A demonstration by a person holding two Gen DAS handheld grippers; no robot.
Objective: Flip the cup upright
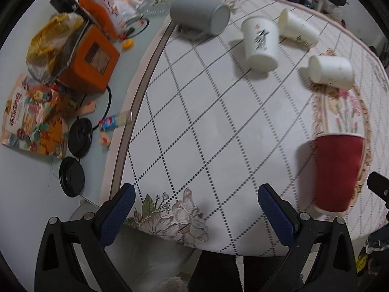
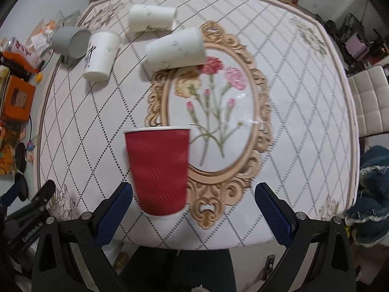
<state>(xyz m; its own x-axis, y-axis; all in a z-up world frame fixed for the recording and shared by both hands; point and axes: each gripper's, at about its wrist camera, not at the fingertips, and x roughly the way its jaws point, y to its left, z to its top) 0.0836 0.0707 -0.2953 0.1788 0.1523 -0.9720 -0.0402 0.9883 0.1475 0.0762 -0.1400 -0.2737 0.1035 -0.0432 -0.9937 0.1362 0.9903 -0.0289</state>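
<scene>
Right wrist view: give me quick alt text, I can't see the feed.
A red paper cup stands upright on the patterned table, just ahead of the open, empty right gripper. Farther back two white cups and a grey mug lie on their sides; another white cup stands tilted.

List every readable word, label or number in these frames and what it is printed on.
"GenRobot.AI": left gripper body.
Black calligraphy on white paper cup: not legible.
Chinese characters on snack packet: too blurred.
Red print on white bag: too blurred.
Red cup: no text.
</scene>
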